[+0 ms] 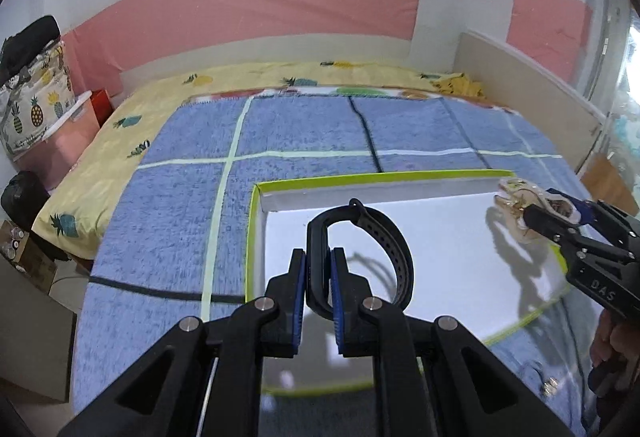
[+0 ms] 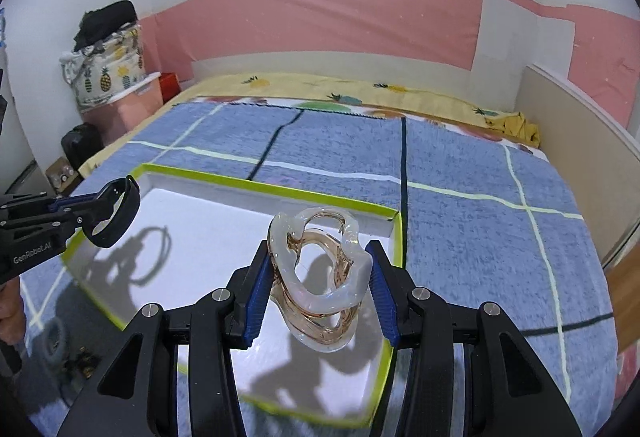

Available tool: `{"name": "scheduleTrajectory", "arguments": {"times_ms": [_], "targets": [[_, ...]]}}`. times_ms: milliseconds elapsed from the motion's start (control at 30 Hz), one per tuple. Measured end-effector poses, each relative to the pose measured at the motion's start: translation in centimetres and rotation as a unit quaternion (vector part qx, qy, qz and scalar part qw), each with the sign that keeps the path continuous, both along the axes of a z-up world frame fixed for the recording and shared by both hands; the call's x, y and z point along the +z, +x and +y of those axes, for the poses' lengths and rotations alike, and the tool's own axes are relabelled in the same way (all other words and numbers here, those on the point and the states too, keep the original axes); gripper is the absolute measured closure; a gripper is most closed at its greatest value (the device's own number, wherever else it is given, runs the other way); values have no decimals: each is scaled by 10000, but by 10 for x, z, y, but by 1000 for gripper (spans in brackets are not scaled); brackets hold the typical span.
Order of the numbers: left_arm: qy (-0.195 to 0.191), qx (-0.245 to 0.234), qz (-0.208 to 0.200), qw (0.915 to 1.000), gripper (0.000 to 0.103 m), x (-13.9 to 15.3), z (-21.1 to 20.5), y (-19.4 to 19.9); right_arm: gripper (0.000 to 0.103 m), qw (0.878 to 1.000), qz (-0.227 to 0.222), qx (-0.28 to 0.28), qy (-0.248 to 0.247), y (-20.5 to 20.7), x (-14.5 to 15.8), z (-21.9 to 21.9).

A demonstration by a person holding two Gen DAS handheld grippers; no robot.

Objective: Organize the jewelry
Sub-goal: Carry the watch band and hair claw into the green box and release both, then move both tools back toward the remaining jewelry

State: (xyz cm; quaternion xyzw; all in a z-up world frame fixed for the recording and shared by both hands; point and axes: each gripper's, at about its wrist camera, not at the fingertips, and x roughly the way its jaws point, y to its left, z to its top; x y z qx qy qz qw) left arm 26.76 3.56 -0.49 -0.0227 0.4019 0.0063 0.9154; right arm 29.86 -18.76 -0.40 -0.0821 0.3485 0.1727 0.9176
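Observation:
A shallow white box (image 1: 440, 233) (image 2: 192, 237) with a lime-green rim lies on a blue checked blanket. My left gripper (image 1: 318, 257) (image 2: 86, 211) is shut on a black perforated band (image 1: 384, 245) (image 2: 116, 213), held as a loop above the box's left part. My right gripper (image 2: 318, 257) (image 1: 528, 215) is shut on a clear, amber-tinted wavy bracelet (image 2: 320, 277) (image 1: 516, 205), held above the box's right part. Both items cast shadows on the white floor of the box.
The blanket (image 1: 180, 217) covers a bed with a yellow pineapple sheet (image 1: 152, 105). A beige headboard panel (image 2: 580, 141) stands at the right. Small metallic pieces (image 1: 548, 387) lie on the blanket near the box's near right corner. Bags and a pink bin (image 2: 116, 93) sit at the left wall.

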Motion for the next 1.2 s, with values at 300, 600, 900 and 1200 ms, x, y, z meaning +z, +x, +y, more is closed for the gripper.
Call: {"name": "scheduleTrajectory", "arguments": {"times_ms": [300,600,900,1200], "targets": [[41,208,350,9992,90,-26,4,32,56,9991,347,-191,-130,23,-22,5],[6,207,414,9989,89,-32,2,40,55,9983,528,-228,-1,28,-23,3],[-191,184,161,9995,69,-13,5,16,43,9989,362,-135,275,-2,-7,-6],[-122,294,-354,9989,69,21,-6,-64,43,9979,-44,111,637,-93,29,-20]]}}
